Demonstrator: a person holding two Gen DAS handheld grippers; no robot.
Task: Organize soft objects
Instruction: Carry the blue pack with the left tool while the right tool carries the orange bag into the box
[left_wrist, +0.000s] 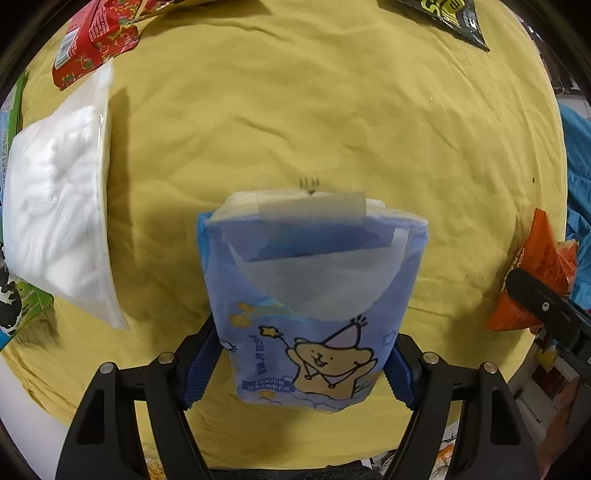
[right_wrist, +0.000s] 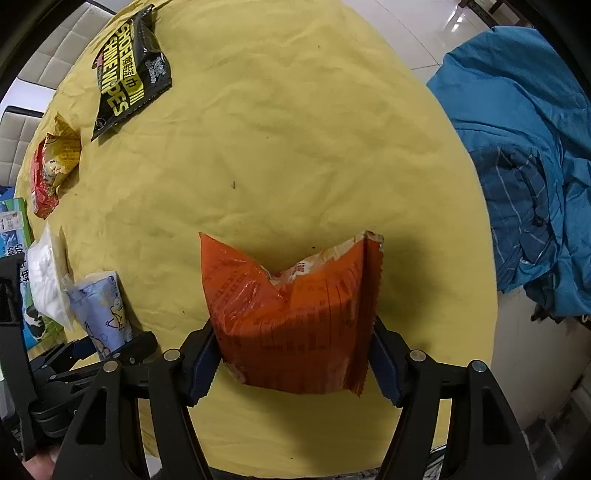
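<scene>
Spread wrinkled across the tabletop: yellow cloth (right_wrist: 295, 147), w/ a few small dark specks near centre. Heaped beyond its R edge, apart from the table: blue clothing (right_wrist: 517, 147) w/ striped inner fabric, on glossy pale tile floor (right_wrist: 413, 33). Seen past far L edge, beige quilted chair backs (right_wrist: 22, 136); at L rim, partly out of frame, green-and-blue carton (right_wrist: 18, 229) w/ cow print.
</scene>
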